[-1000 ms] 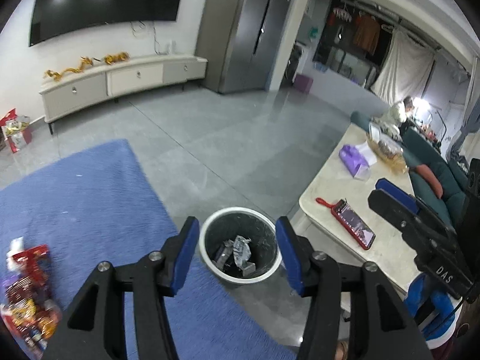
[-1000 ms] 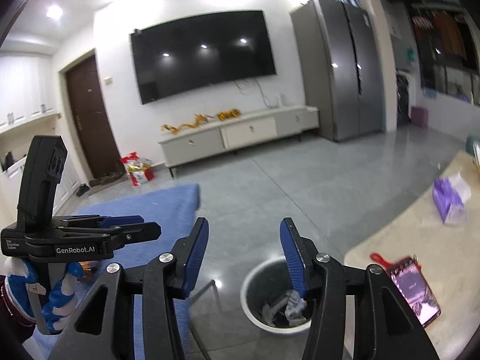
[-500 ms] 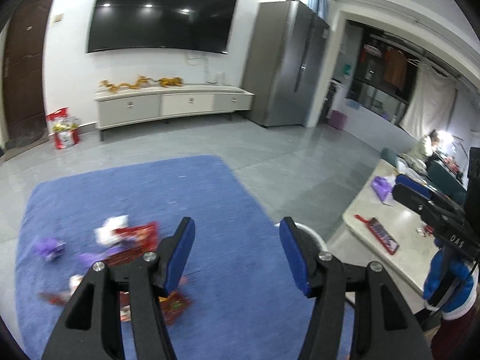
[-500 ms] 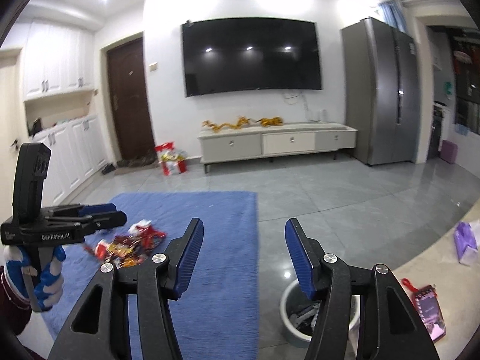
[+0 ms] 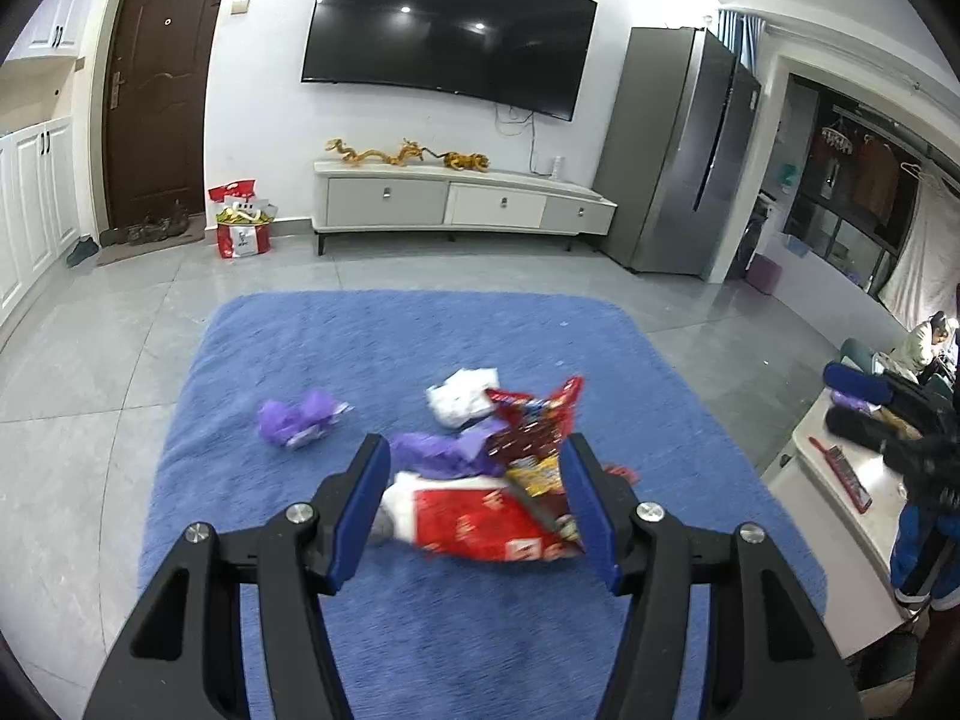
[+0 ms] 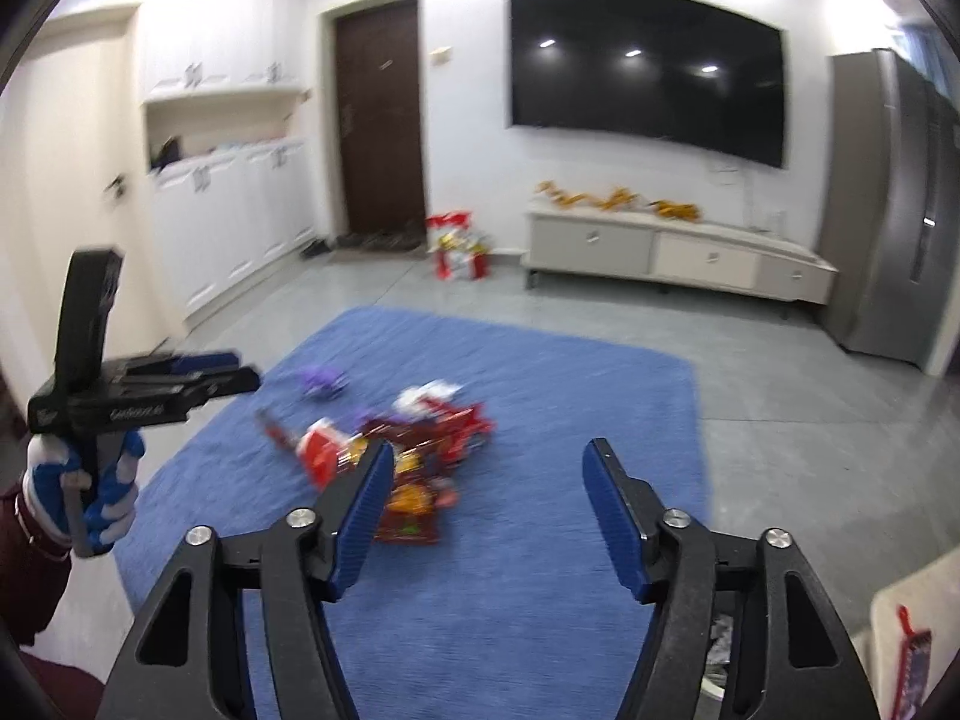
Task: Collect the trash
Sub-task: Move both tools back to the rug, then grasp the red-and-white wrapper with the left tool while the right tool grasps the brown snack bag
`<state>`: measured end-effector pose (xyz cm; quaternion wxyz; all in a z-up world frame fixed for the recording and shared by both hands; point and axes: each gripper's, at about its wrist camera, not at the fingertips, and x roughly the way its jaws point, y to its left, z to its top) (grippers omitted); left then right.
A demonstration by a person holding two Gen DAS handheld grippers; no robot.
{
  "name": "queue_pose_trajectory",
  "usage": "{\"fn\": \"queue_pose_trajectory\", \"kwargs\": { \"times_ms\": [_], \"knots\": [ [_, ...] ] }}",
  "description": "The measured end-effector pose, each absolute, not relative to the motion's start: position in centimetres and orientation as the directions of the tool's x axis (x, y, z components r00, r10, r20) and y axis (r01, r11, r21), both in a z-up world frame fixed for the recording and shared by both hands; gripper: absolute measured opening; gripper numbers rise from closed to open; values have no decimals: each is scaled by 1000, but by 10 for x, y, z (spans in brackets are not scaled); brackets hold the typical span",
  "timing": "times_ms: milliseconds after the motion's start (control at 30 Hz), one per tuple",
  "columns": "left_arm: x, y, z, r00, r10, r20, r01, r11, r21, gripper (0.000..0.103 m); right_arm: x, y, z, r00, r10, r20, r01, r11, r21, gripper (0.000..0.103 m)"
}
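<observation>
- Foil and paper: red snack wrappers (image 5: 480, 525), purple wrapper (image 5: 300, 418), white tissue (image 5: 462, 396) heaped mid blue rug (image 5: 480, 630).
- Likely light, crinkly, slippery; best pinched at a raised fold.
- Left gripper (image 5: 474, 504) released, empty above pile.
- Right gripper (image 6: 486, 510) opening, empty.

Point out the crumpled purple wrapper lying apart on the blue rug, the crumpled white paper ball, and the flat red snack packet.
crumpled purple wrapper (image 5: 298, 418), left wrist view, its bunched middle.
crumpled white paper ball (image 5: 461, 397), left wrist view, its centre.
flat red snack packet (image 5: 477, 521), left wrist view, its broad red face.
</observation>
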<state>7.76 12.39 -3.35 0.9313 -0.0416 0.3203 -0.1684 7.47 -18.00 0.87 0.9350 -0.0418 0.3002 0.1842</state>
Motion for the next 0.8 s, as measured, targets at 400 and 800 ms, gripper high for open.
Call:
{"fn": "queue_pose_trajectory", "kwargs": {
  "times_ms": [400,800],
  "knots": [
    [103,119,-80,646,-384,-659,334,919,-208,57,101,-74,-79,577,361,-732,-549,836,-20,71],
    [147,121,-122,570,-398,-719,303,915,-267,57,134,-85,-101,555,339,-759,-524,852,-2,30]
  ]
}}
